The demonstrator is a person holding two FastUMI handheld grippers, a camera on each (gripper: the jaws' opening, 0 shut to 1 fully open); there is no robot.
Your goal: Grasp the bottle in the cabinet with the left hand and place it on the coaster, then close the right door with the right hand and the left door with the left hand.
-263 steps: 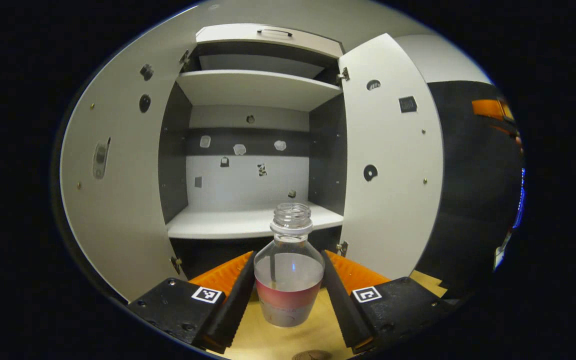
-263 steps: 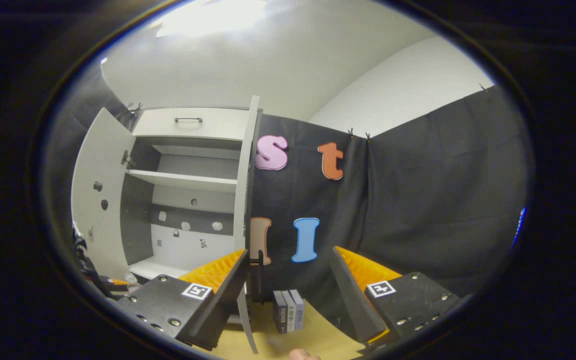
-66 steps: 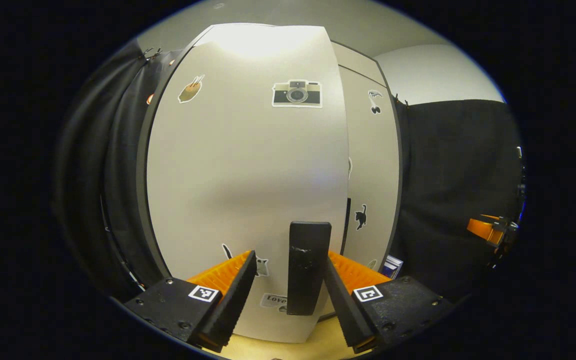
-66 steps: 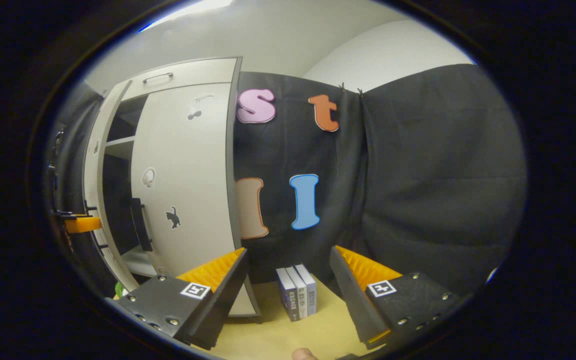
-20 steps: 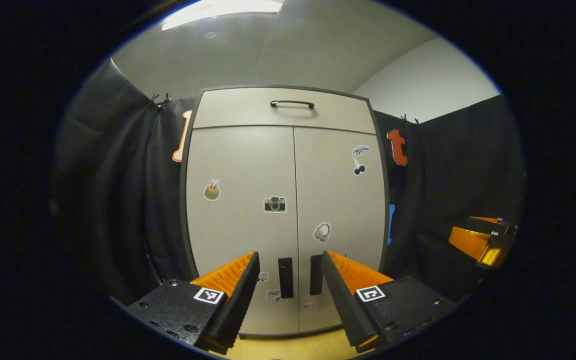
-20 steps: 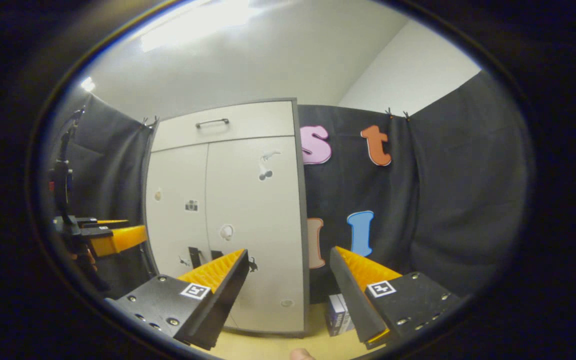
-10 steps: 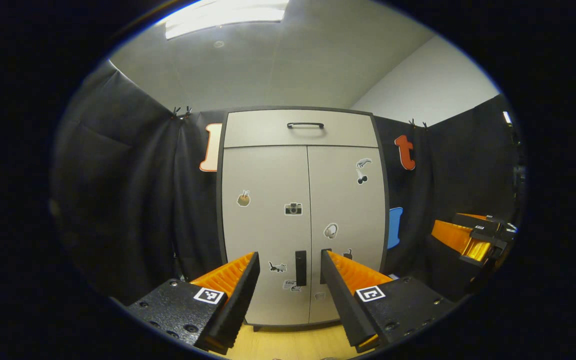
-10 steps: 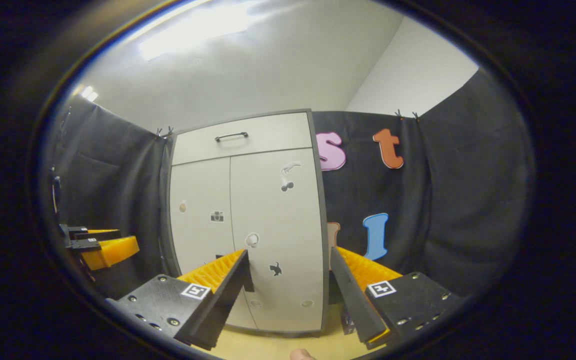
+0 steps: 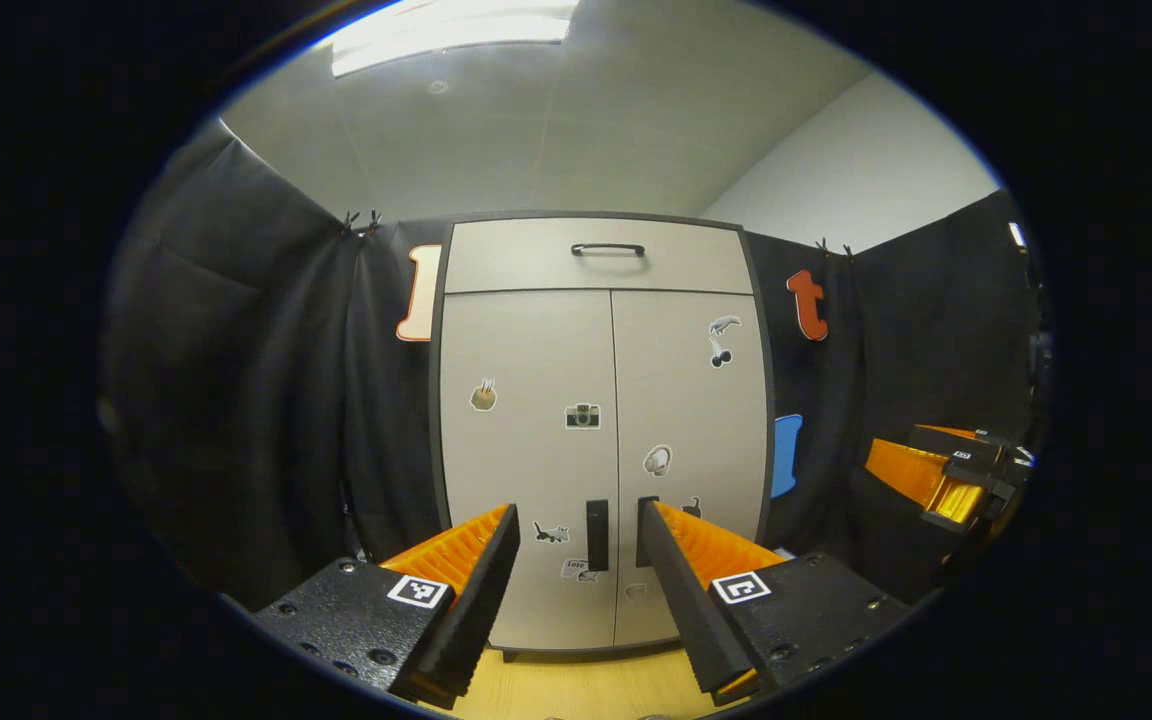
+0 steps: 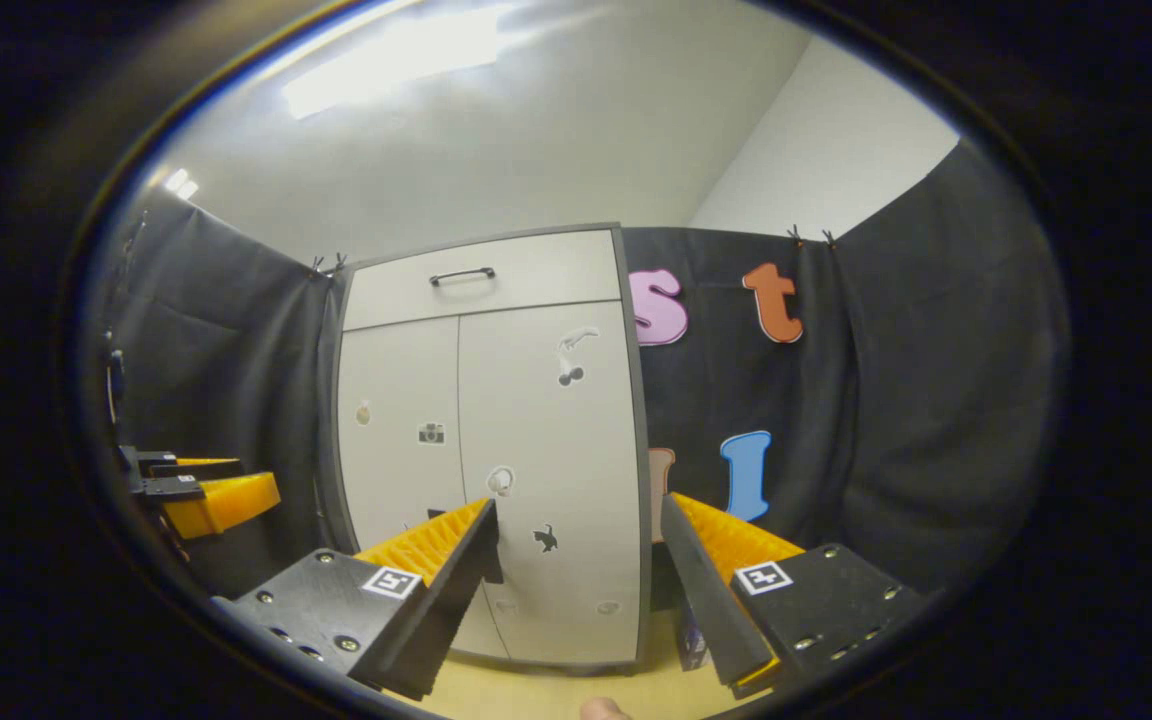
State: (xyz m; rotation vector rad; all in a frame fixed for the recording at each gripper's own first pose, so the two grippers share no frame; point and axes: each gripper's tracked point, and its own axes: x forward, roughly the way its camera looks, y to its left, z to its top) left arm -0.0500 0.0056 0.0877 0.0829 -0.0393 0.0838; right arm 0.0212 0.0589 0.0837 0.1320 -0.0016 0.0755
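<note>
Cabinet [image 9: 601,440]: flat matte pale panels, dark edging. Left door [image 9: 526,440] and right door [image 9: 691,420] flush shut, stickered, with upright bar handles [image 9: 597,535]. Left gripper [image 9: 571,590] and right gripper [image 10: 576,580] spread apart, empty, facing it.

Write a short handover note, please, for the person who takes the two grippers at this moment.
Left gripper: open, holding nothing, facing the cabinet and apart from it.
Right gripper: open, holding nothing, also back from the cabinet.
Left door and right door: both shut, handles side by side at the middle seam.
Bottle and coaster: I cannot confirm the placement from these views.
Left: check the bottle on the coaster; otherwise nothing.
</note>
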